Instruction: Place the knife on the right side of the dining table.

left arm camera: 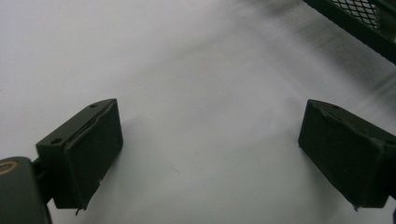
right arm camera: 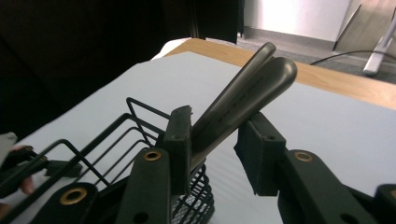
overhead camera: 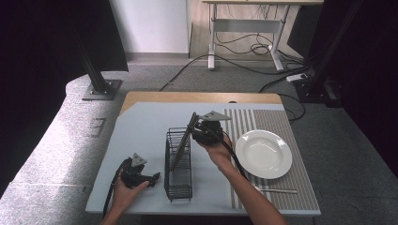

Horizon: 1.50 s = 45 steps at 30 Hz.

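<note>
— Leaning in the black wire basket near the middle of the table, two metal utensil handles slant up toward the right gripper. Does the gripper have them?

— The right gripper view shows the handles passing between its two black jaws. The left jaw pad lies against them; the right jaw pad stands a little off, with a gap showing. So the jaws sit narrowly around the handles, touching on one side, not pressed on both.

— And from above?

— In the high view the handles lean from the basket's far end up to the right gripper, which the person's right hand holds just above and beside the basket's far right corner. What kind of utensils they are cannot be told; their lower ends are hidden in the wire.

— Where is the basket itself?

— It stands upright on the pale grey mat, long side running away from the person, roughly at the table's centre.

— What about the other hand?

— The left gripper lies low near the mat's front edge, just left of the basket, held by the left hand. Its own view shows the jaws spread wide over bare mat, nothing between them, with a corner of the basket at the upper right.

— Anything further out?

— A white plate sits on a striped mat to the right of the basket, well apart from it. A thin pale stick-like piece lies on that mat below the plate.
</note>
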Tool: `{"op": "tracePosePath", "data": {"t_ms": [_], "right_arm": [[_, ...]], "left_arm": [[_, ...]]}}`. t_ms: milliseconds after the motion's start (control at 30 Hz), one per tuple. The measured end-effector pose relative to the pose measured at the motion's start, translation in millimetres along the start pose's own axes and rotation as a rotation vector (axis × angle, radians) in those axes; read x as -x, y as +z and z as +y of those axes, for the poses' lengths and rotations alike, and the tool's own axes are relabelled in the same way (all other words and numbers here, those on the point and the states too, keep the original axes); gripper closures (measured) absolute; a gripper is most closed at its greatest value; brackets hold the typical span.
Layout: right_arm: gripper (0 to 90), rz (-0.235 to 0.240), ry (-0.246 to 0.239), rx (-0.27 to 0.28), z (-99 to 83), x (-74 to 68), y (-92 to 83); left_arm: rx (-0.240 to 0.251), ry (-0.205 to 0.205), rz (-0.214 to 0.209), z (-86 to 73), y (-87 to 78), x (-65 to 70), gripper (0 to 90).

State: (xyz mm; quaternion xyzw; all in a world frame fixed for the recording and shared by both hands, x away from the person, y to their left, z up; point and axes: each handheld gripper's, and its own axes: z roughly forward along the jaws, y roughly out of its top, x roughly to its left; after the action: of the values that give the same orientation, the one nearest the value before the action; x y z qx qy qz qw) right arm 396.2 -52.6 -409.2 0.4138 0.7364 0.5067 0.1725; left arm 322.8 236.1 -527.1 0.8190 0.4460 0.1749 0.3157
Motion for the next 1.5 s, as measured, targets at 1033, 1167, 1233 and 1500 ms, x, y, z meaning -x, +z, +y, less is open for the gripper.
{"op": "tracePosePath", "data": {"t_ms": [1033,1167,1233,1500], "right_arm": [[70.8,0.055,-0.023,0.020,14.0,-16.0,13.9],[70.8,0.042,-0.033,0.004,16.2,-17.9,22.1],[70.7,0.037,-0.035,0.001,16.6,-18.7,24.3],[70.8,0.013,-0.057,-0.041,17.4,-24.9,40.1]], "left_arm": [[0.000,0.000,0.000,0.0,0.0,0.0,5.7],[0.000,0.000,0.000,0.0,0.0,0.0,5.7],[0.000,0.000,0.000,0.1,0.0,0.0,5.7],[0.000,0.002,0.001,0.1,0.0,-0.2,5.7]]}}
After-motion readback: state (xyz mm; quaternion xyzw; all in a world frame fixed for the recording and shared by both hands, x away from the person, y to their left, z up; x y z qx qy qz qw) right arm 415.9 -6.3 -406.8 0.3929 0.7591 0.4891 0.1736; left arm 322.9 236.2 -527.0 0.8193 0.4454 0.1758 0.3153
